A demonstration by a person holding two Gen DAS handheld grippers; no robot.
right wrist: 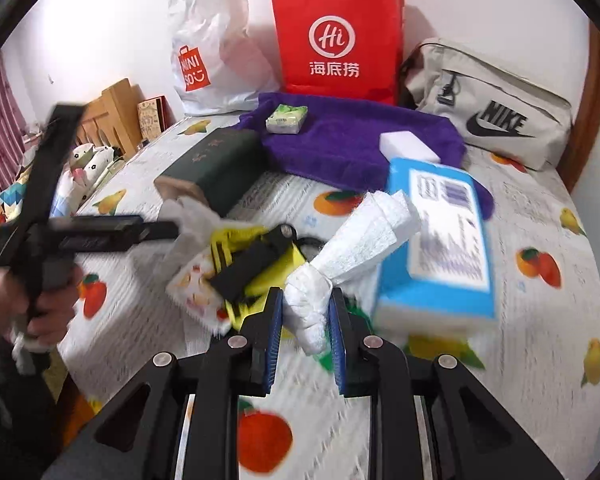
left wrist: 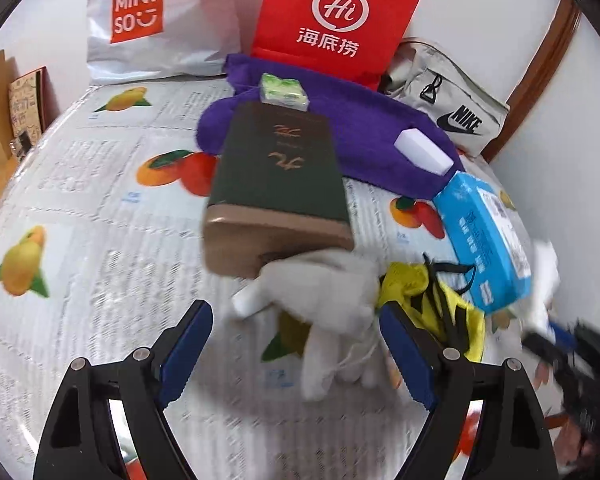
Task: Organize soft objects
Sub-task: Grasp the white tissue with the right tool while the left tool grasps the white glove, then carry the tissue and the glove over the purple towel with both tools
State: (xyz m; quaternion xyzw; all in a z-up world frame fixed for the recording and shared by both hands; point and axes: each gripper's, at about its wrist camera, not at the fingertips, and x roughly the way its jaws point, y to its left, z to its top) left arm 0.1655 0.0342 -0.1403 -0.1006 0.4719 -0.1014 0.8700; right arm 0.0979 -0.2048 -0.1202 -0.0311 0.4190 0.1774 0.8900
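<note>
Bed, fruit-print sheet (right wrist: pixel 540 208). Along its far edge, against the white wall (right wrist: pixel 100 20): white Miniso bag (right wrist: pixel 216 48), red paper bag (right wrist: pixel 336 36), grey Nike pouch (right wrist: pixel 496 108). In front of them: purple towel (right wrist: pixel 348 140), dark green box (left wrist: pixel 276 168), blue tissue pack (right wrist: pixel 440 236). Your right gripper (right wrist: pixel 304 312) pinches a white foam wrap (right wrist: pixel 340 256) near the sheet's middle. Your left gripper (left wrist: pixel 296 332) stands spread over a white glove (left wrist: pixel 320 300), untouched.
</note>
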